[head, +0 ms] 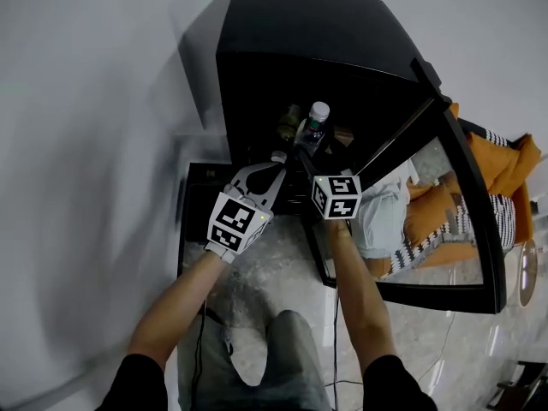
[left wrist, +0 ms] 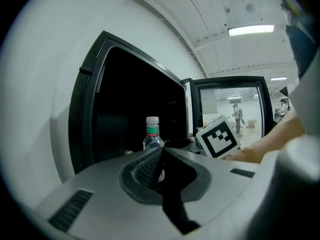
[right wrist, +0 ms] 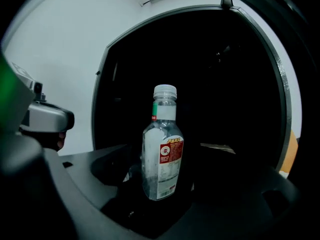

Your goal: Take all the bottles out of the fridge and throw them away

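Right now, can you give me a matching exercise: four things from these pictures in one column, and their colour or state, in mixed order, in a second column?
Things:
1. cap
2. fridge door
3. left gripper
4. right gripper

Colour or state:
a. jaws apart, round the bottle
b. white
c. jaws together
d. swung open

Pairs: 1-b, 2-d, 3-c, 4-a

A bottle (left wrist: 152,134) (white cap) stands against the dark fridge (left wrist: 86,114).

Black short sleeves (head: 137,382), grey trousers (head: 276,358), grey left tool (left wrist: 161,156), right tool (right wrist: 165,169), b&w marker cube (head: 235,221) on each
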Demonstrator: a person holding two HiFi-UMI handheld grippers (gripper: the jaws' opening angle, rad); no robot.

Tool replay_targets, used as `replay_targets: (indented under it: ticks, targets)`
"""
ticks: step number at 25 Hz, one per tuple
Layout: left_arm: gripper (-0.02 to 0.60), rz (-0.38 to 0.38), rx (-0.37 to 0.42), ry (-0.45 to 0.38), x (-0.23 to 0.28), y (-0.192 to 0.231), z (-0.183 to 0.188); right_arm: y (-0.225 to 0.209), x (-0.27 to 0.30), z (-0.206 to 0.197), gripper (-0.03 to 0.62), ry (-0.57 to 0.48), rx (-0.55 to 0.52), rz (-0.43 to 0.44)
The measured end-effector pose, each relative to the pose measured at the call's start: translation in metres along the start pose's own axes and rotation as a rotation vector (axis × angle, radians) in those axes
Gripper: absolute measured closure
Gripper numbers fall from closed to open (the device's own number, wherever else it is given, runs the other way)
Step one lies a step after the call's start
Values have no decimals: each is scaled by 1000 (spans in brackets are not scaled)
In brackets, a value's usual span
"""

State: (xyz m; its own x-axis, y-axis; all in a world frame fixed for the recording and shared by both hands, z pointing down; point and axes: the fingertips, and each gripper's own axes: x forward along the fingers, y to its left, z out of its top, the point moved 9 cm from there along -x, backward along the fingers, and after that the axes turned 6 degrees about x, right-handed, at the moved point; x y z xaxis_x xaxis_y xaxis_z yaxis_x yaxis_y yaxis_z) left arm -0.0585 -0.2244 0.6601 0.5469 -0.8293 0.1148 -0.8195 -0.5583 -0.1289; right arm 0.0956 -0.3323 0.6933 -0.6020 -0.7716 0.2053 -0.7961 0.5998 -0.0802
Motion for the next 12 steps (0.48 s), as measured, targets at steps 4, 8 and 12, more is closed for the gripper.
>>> replay_targets:
  ticks: [4,8,12]
  targets:
    - [580,8,16,-2,-1,3,-1,-3,18,-1,225,21,10,-13]
    - [580,21,24,-8,-3,8,-3,-3,32,-1,220,32,-7,-26]
    - [580,30,33,-11,-6,12,-3,-2,37,-2,220,37,-20,-53]
